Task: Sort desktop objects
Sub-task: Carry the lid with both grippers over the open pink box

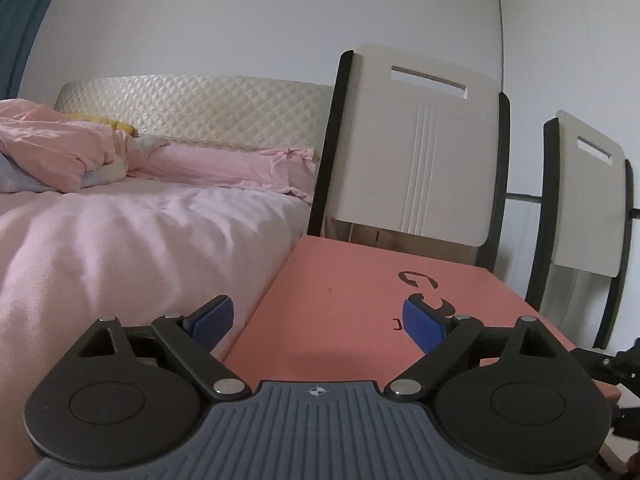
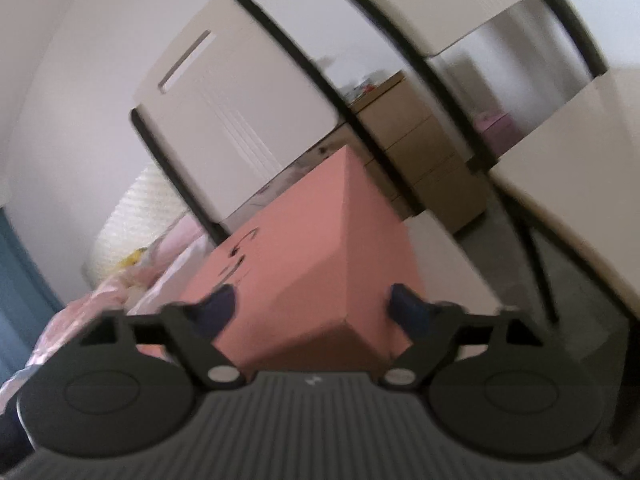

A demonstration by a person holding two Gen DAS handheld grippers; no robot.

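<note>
Basically early days, by my read: the only task thing showing is the pink box [image 1: 360,308], and nothing in either view looks sorted yet.

L gripper [image 1: 318,322] is released, jaws spread wide. It hangs over the box's near-left corner; the left blue pad [image 1: 214,322] sits off the box's left edge, above the bed [image 1: 132,240], the right pad over the lid near the black logo [image 1: 426,288]. No pad touches anything.

R gripper [image 2: 310,308] straddles a near corner of the pink box [image 2: 320,248], one pad on each side of that corner. View is tilted and blurred w/ motion, so can't tell if the pads press the faces or just stand close. Grip unconfirmed.

Box lies beside the bed edge, in front of two folded chairs [image 1: 416,152] leaning at the wall. What carries it is hidden.

Left to do, as a judgement: secure the box w/ the R gripper, move it to its spot, then whatever other desktop items exist; none show here. No destination visible either.
</note>
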